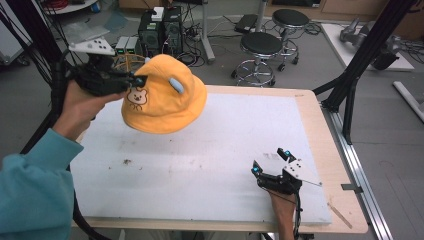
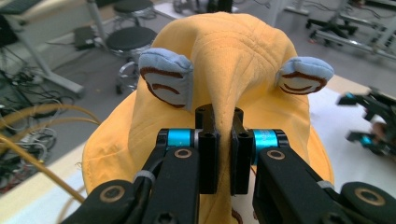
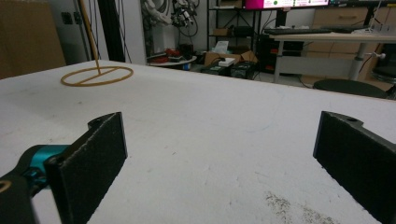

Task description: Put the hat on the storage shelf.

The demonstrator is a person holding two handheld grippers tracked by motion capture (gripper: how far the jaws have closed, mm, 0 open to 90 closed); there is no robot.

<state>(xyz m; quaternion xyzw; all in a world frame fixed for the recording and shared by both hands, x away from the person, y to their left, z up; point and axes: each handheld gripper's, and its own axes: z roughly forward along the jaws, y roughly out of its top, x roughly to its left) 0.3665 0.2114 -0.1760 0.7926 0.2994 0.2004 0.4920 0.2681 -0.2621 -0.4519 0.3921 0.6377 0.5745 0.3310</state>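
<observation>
The yellow bucket hat (image 1: 165, 97) hangs in the air above the far left part of the table (image 1: 310, 120), at roughly 10 o'clock from the centre of the white mat (image 1: 200, 160). It carries a small bear patch (image 1: 136, 96) on the side facing you and two pale blue ears (image 2: 167, 80), one each side of a raised fold in the crown. Its brim droops lower at the right than at the left.

Your left gripper (image 1: 137, 80) holds that fold: in the left gripper view the two black jaws stand almost closed, with a ridge of yellow fabric pinched between them. The grip point lies at 9 o'clock on the hat as seen from the high view. Your left hand (image 1: 80, 107) wraps the gripper body, and a teal sleeve (image 1: 32, 185) covers the forearm.

Your right gripper (image 1: 271, 161) rests low at the near right of the mat, at about 4 o'clock from the mat centre, well apart from the hat. Its jaws are spread wide, with nothing but bare mat between them. A patch of dark specks (image 3: 299, 207) lies on the mat just ahead of the right jaw.

A yellow ring base (image 3: 96, 75) stands at the mat's far edge at 11 o'clock in the right gripper view. Black stools (image 1: 261, 47) stand on the floor beyond the table at 12 o'clock
</observation>
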